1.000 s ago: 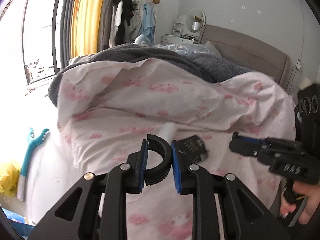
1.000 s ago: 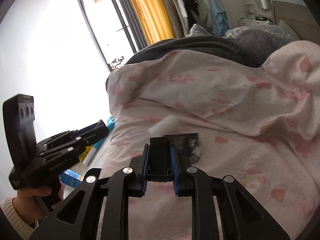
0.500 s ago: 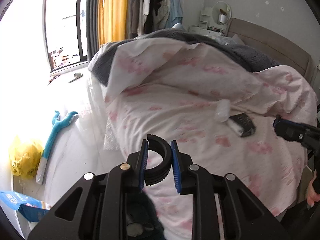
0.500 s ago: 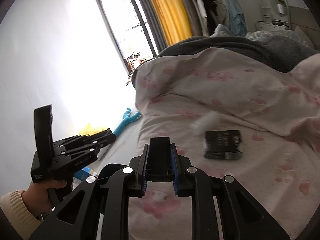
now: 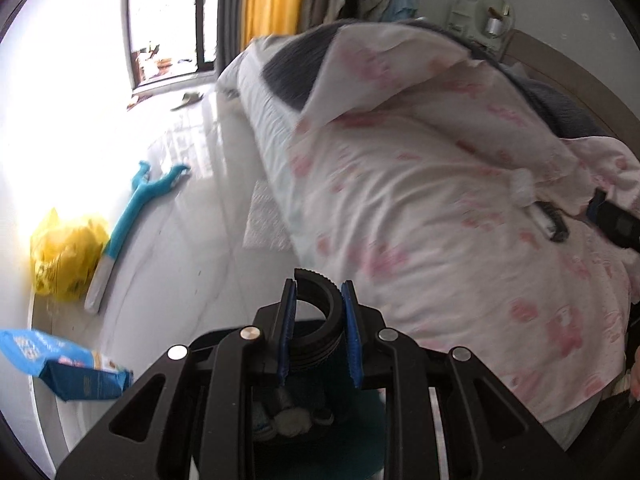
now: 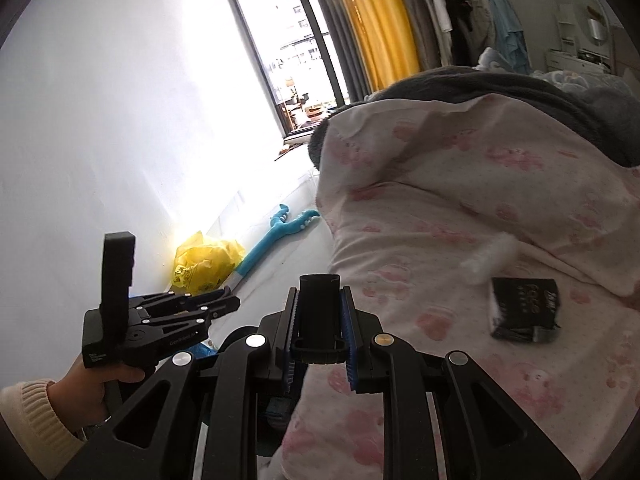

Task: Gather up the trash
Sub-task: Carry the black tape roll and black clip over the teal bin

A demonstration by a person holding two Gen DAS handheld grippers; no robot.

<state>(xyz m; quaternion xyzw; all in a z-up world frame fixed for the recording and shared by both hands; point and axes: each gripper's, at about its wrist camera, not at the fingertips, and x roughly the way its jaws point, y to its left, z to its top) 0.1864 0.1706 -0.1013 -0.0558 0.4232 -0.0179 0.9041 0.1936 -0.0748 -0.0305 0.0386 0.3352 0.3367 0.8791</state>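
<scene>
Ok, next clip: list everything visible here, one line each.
Black packet: 1, black, on quilt.
Tissue wad: 1, white, on quilt beside packet.
Quilt: 1, pink-patterned, on bed.
Blanket: 1, grey, behind quilt.
Yellow bag: 1, floor by wall.
Teal toy: 1, floor beside bag.
Blue pack: 1, floor.
Curtain: 1, yellow, by window.
Left gripper: shut on black ring.
Right gripper: shut on black clip.

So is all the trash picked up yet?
Not yet. Some crumpled scraps lie in the teal bin. The left gripper grips a black ribbed ring, the right gripper a black plastic piece. The white tissue wad and black packet are on the bed, a blue wrapper on the floor.
</scene>
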